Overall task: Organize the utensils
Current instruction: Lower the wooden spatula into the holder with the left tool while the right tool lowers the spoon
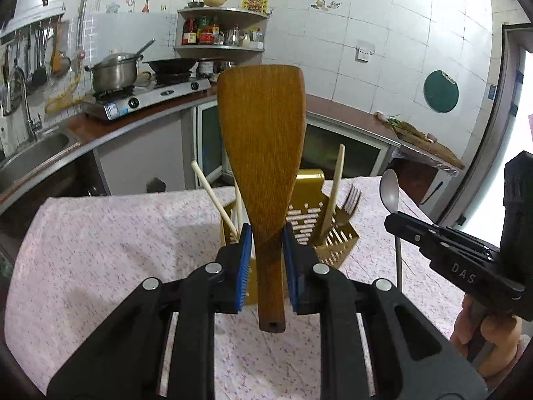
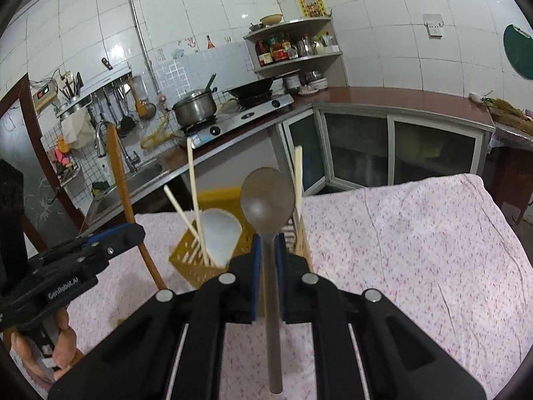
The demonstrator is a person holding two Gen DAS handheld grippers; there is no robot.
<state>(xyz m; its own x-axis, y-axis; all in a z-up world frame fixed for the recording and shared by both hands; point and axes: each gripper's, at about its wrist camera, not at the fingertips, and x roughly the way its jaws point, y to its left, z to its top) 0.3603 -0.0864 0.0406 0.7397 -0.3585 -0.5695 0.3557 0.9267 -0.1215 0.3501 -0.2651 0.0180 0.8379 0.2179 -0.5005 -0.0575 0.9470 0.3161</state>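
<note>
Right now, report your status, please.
Left gripper shut on wooden spatula. Right gripper shut on metal spoon. Yellow utensil holder ahead, chopsticks inside.

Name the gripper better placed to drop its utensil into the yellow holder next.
Right, probably: the right gripper holds its slim metal spoon upright over the yellow holder; the left gripper's wooden spatula is broader.

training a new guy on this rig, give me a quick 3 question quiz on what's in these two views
1. True or false: the left gripper is shut on a wooden spatula.
2. What does the right gripper hold? A fork, B metal spoon, C chopstick.
3. What colour is the utensil holder on the table?

Key: 1 true. 2 B. 3 yellow.
</note>
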